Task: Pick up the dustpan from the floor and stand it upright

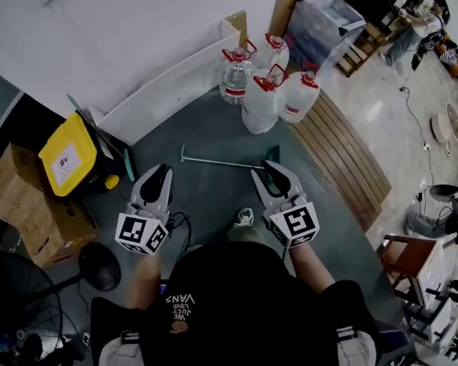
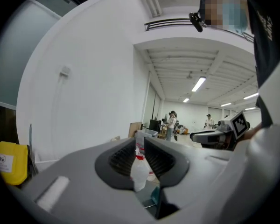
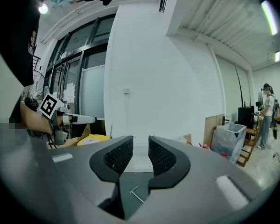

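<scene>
The dustpan (image 1: 221, 162) lies flat on the grey floor (image 1: 206, 197), its long metal handle stretching left and its dark pan end at the right, partly hidden under the right claw (image 1: 269, 172); that claw hovers just above the pan end, its jaws released and parted with nothing between them; the left claw (image 1: 159, 172) hangs to the left, nearer than the handle, clear of it, clenched on nothing; beyond the dustpan stands a cluster of red-capped water jugs (image 1: 263, 90); a yellow bin (image 1: 70, 157) lies far left, by cardboard boxes (image 1: 30, 204); a slatted wooden pallet (image 1: 343, 158) lies to the right.
</scene>
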### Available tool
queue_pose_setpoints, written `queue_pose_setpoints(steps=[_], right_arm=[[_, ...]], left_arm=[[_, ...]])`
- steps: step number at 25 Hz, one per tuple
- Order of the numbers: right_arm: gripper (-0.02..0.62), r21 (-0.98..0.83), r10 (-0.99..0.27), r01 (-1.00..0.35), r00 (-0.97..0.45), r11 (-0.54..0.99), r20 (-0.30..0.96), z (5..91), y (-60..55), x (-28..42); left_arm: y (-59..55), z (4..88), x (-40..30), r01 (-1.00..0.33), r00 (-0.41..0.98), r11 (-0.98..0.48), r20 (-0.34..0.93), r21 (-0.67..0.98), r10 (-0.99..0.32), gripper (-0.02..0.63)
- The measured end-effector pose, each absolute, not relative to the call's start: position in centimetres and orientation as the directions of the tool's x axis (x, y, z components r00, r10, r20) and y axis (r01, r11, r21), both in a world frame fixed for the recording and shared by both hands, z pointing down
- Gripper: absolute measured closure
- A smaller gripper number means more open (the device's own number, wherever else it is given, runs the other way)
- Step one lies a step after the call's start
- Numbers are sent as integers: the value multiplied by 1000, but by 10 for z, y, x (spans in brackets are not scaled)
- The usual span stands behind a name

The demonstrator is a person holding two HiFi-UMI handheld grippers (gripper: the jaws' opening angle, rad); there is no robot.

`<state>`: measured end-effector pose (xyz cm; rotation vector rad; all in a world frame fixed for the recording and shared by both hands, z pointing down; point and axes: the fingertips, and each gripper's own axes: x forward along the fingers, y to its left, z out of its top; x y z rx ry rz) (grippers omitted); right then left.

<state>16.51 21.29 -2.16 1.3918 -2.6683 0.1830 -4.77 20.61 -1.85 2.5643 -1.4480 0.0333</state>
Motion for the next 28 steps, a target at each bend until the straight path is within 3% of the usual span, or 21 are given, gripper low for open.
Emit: queue_pose_setpoints(steps=[11,21,28], right_arm=[[497,-59,-747,-782,-613,621,257,34,133,186],[477,-39,-787,-851,-500,523,363,78,80,155],[462,-56,-758,-869,-459,492,463,164,38,129]], left_arm=[[123,38,-24,-850,521,-478,216,220,-826,462],[42,96,-52,-759,649,-575,295,305,-701,437],[-8,181,-68,-715,699,-608,356,344,-620,434]])
